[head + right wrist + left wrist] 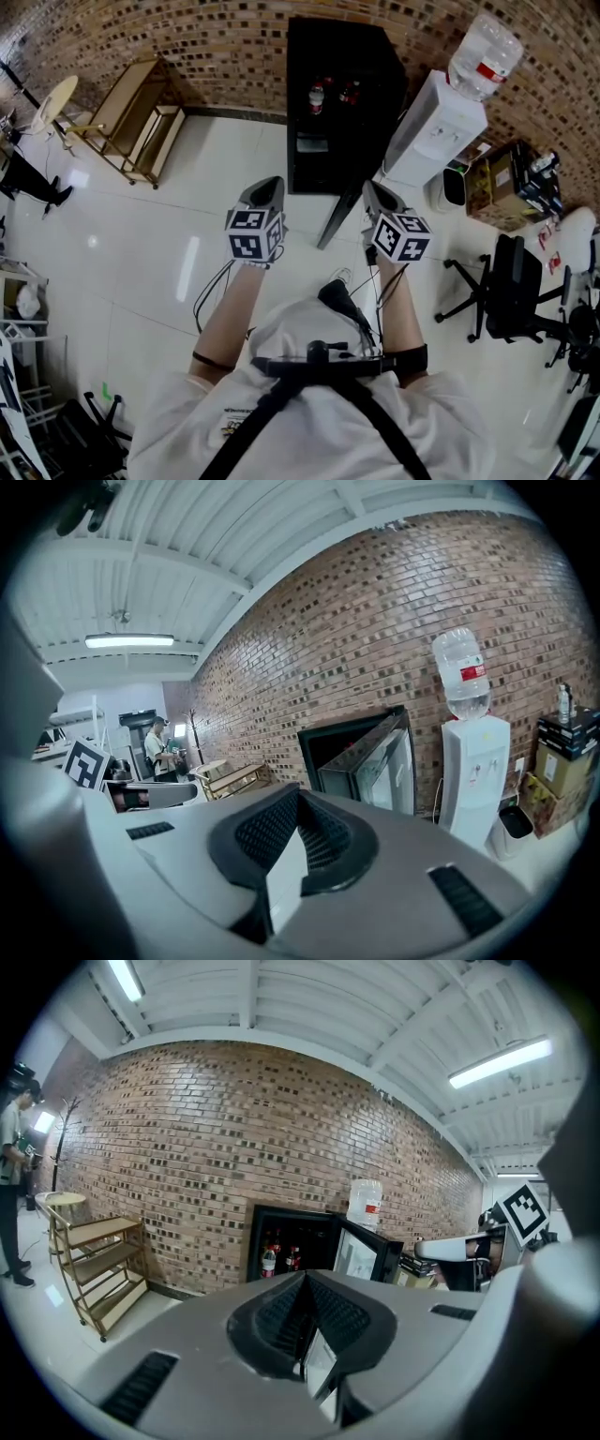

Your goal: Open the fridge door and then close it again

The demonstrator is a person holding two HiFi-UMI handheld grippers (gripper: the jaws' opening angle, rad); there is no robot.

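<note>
A black fridge [342, 94] stands against the brick wall, and its glass door [339, 217] is swung open toward me. Bottles [317, 97] show on a shelf inside. My left gripper [272, 184] is shut and empty, in the air a short way in front of the fridge, left of the door's edge. My right gripper [374, 188] is also shut and empty, just right of the open door. The left gripper view shows the fridge [281, 1232], its door [362, 1252] and the bottles [270, 1260] beyond the shut jaws. The right gripper view shows the door [380, 761] ahead.
A white water dispenser [441, 122] with a bottle on top stands right of the fridge, with a small bin [454, 186] and cardboard boxes [506, 178] beyond. A black office chair [511, 286] is at the right. A wooden shelf cart [141, 117] stands left. A person [11, 1176] stands far left.
</note>
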